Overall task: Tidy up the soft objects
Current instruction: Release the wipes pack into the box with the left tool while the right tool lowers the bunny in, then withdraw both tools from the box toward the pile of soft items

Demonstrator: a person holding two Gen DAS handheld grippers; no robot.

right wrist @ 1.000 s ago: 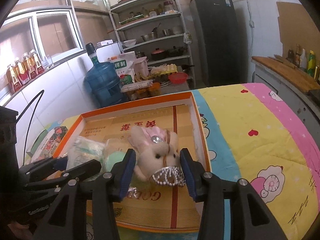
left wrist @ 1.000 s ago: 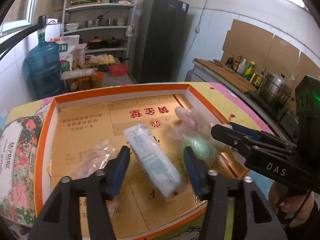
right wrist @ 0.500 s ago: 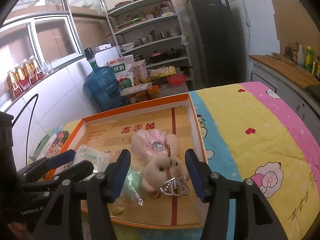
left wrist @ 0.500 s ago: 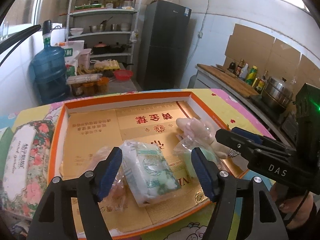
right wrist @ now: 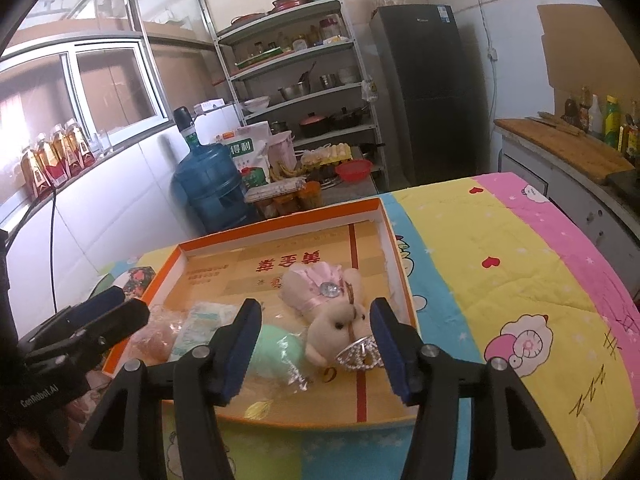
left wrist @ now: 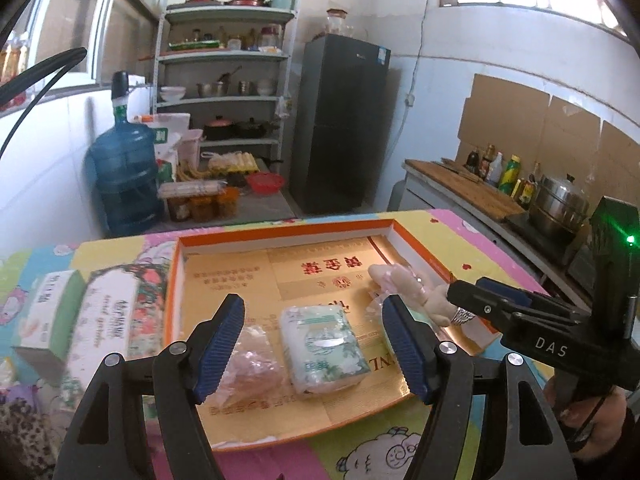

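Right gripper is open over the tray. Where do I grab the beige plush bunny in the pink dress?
Grip the beige plush bunny across its head, coming from above and the near side. It lies flat in the orange tray, head toward the right gripper, whose open jaws already flank it. Probably avoid the silver tiara: hard and slippery.

The left hand-held gripper (left wrist: 314,346) hangs wide apart over the orange-rimmed box (left wrist: 280,230), holding nothing. Below it lies a wrapped tissue pack (left wrist: 324,350), a pinkish bagged item (left wrist: 252,372) at its nine o'clock and a plush bunny (left wrist: 404,284) at two o'clock.
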